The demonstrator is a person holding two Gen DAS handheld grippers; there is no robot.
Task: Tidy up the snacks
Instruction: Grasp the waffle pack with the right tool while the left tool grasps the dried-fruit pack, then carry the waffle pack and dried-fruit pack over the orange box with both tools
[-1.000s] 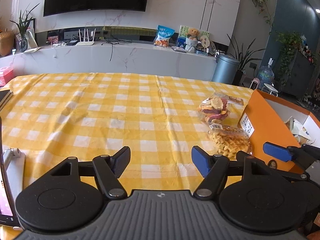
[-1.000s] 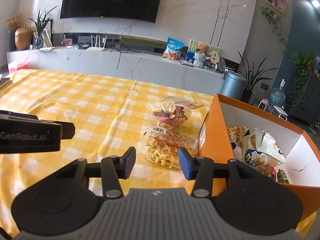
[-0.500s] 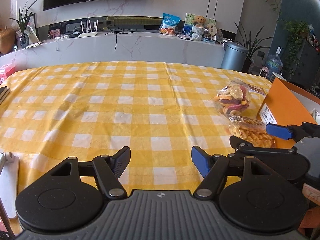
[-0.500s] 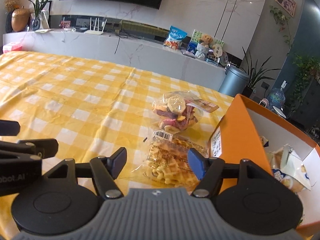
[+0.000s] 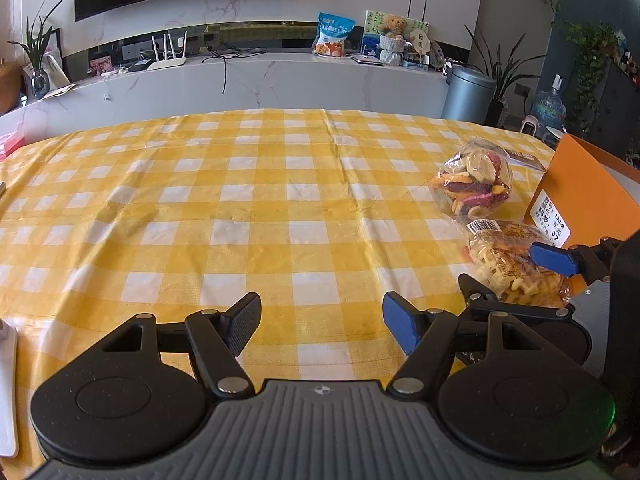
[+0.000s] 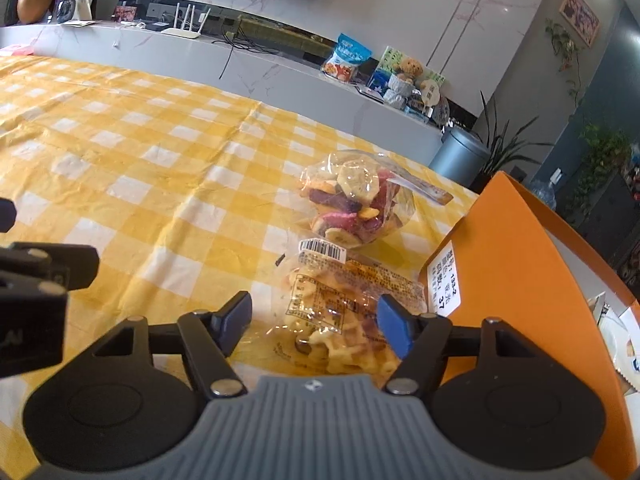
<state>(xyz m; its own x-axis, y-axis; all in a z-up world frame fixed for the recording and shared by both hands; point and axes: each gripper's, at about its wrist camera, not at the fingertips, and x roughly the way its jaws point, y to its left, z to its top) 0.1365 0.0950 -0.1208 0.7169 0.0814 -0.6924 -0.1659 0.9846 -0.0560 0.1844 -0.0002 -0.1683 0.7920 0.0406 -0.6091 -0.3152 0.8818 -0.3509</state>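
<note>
Compared with the frame half a second earlier, the right gripper (image 6: 314, 322) had advanced and dipped until its spread jaws flanked the near end of the waffle-snack bag (image 6: 340, 312), with neither pad pressed into the wrapper. Both fingers stood wide apart and gripped nothing. Seen from the left wrist, the right gripper (image 5: 516, 276) sat low over the same waffle-snack bag (image 5: 508, 264). Meanwhile the left gripper (image 5: 320, 322) was held above bare yellow checked tablecloth (image 5: 256, 208), jaws equally wide and empty. Just beyond the waffle bag lay a clear bag of mixed vegetable chips (image 6: 354, 204), the two packets touching or nearly so. Immediately right of both stood the orange cardboard box (image 6: 516, 264), its white label (image 6: 444, 288) facing the waffle bag; snack packets (image 6: 624, 344) were partly visible inside it. Farther back ran a marble counter (image 6: 280, 76).
</note>
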